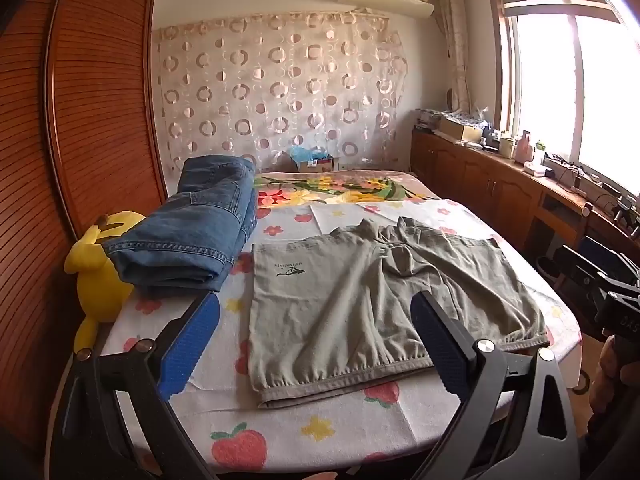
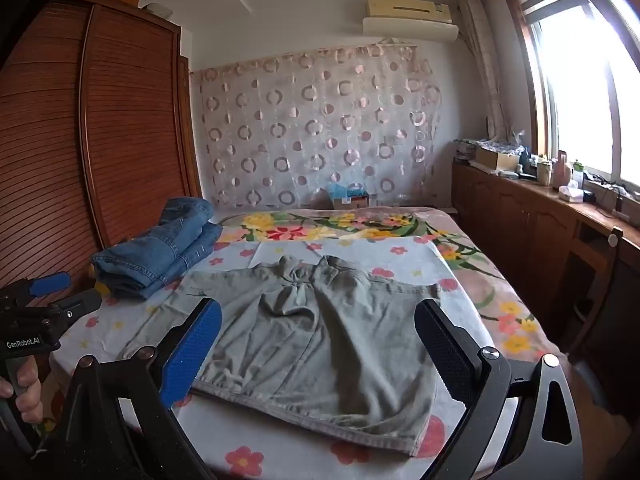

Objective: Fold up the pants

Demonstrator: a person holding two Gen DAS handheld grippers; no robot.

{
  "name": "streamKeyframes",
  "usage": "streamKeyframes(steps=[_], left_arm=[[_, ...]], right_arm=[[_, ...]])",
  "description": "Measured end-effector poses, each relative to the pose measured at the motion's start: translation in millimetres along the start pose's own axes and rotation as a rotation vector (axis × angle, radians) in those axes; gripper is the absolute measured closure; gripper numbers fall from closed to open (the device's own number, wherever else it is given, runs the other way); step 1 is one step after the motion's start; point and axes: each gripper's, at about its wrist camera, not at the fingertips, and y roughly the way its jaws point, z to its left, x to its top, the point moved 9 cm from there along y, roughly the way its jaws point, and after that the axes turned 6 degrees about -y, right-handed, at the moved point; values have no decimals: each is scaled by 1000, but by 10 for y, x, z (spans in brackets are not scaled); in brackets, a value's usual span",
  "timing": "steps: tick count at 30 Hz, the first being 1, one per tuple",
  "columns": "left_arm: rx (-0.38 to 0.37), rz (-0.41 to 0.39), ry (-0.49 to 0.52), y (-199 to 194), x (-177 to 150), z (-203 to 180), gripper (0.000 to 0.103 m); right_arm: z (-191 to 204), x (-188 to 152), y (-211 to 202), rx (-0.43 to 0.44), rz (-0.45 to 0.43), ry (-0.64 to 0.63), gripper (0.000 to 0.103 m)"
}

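Grey-green pants [image 1: 360,300] lie spread flat on the bed, waistband toward me and legs bunched at the far end; they also show in the right wrist view [image 2: 320,340]. My left gripper [image 1: 316,316] is open and empty, held above the pants' near left part. My right gripper [image 2: 318,324] is open and empty, held above the pants' near edge. The left gripper's body [image 2: 36,320] shows at the left of the right wrist view, and the right gripper's body [image 1: 612,296] shows at the right edge of the left wrist view.
Folded blue jeans [image 1: 196,232] are stacked at the bed's left, beside a yellow plush toy [image 1: 100,276]. The flowered bedsheet [image 1: 320,432] covers the bed. A wooden wardrobe [image 1: 80,120] stands at left and a cluttered wooden cabinet [image 1: 500,176] runs under the window at right.
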Motion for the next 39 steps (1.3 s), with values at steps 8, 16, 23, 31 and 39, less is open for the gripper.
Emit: streamKeyframes(steps=[8,16,23,31,39], left_arm=[[5,6,8,-10,-5,-1,6],[9,11,13,1,-7,-4,6],[8,11,14,-4,-8,-4,6],[5,14,18,-26,-26,-4,6],[8,11,18,-30,-28,-4,6]], right_arm=[[6,-8,1,-8,-8,-14,5],[9,-6,6,-8,-5,-13,5],[14,-4,3,-9,-4,-13,5],[22,-13,-5,-7,-5,-12,5],[14,-27,9,-5,-6,-9,5]])
